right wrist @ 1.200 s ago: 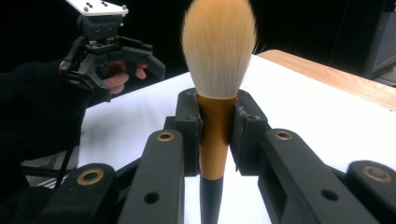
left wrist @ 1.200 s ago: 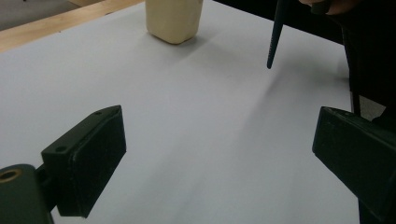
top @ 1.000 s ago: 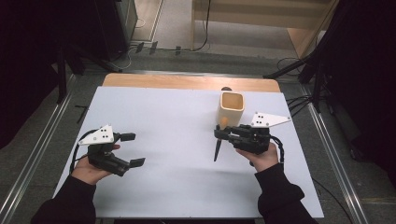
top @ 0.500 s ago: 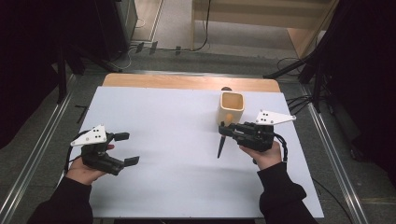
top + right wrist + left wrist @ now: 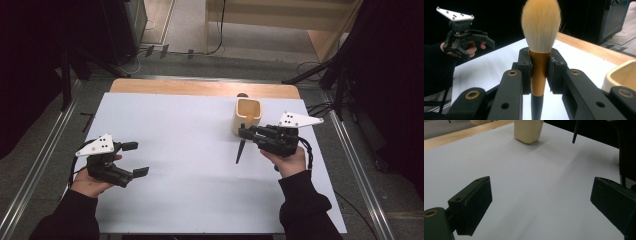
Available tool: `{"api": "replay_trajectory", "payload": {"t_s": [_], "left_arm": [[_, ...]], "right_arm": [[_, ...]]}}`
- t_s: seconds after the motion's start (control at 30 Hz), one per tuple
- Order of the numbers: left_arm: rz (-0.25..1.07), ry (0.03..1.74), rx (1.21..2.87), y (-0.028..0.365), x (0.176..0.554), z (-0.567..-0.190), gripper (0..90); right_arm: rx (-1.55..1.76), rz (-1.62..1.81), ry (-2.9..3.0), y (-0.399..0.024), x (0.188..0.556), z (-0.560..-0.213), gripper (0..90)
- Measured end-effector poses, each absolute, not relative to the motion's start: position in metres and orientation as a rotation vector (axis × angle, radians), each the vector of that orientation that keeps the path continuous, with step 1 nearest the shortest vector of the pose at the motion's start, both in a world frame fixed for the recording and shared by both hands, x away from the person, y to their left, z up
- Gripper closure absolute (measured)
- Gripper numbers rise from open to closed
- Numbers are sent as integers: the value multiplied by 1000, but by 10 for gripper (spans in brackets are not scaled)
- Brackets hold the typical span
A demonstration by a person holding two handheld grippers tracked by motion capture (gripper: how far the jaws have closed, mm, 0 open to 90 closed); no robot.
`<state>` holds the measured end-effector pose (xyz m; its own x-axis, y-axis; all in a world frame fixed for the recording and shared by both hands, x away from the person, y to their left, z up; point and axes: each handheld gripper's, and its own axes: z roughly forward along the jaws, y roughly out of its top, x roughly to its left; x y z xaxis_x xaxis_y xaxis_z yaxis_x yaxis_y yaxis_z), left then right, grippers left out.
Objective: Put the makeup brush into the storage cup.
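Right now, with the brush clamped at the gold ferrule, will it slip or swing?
Probably holds: the right gripper is shut on the brush at its ferrule, a stiff-looking part. The long dark handle hangs below, so it may pivot if bumped. The bristles look soft and will likely splay on contact.

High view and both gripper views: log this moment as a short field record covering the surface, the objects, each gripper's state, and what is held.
surface: white table with a wooden strip along its far edge
cup: cream cup, upright, open top, far right part of the table
brush: makeup brush, gold ferrule clamped between the jaws, bristles beyond them, dark handle angled down toward the table
right gripper: shut on the brush, just in front of the cup
left gripper: jaws wide apart, nothing between them, over the near left of the table
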<state>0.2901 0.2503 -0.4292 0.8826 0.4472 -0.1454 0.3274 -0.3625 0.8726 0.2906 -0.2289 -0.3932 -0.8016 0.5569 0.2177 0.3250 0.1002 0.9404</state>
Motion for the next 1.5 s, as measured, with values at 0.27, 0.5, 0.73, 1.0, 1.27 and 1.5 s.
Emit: {"api": "replay_trajectory", "payload": {"t_s": [0.27,0.5,0.73,1.0,1.27,1.5], "left_arm": [[142,571,1967,252,290,-428,47],[143,568,1967,252,291,-428,47],[133,562,1954,252,290,-428,47],[140,565,1964,253,290,-428,48],[138,562,1969,252,290,-428,49],[138,556,1975,251,289,-429,50]], "right_arm": [[919,1754,2145,-239,299,-381,767],[931,1719,2132,-244,308,-368,767],[918,1688,2128,-245,317,-355,767],[958,1652,2124,-245,330,-353,767],[982,1627,2105,-247,341,-347,767],[996,1608,2085,-248,353,-339,767]]}}
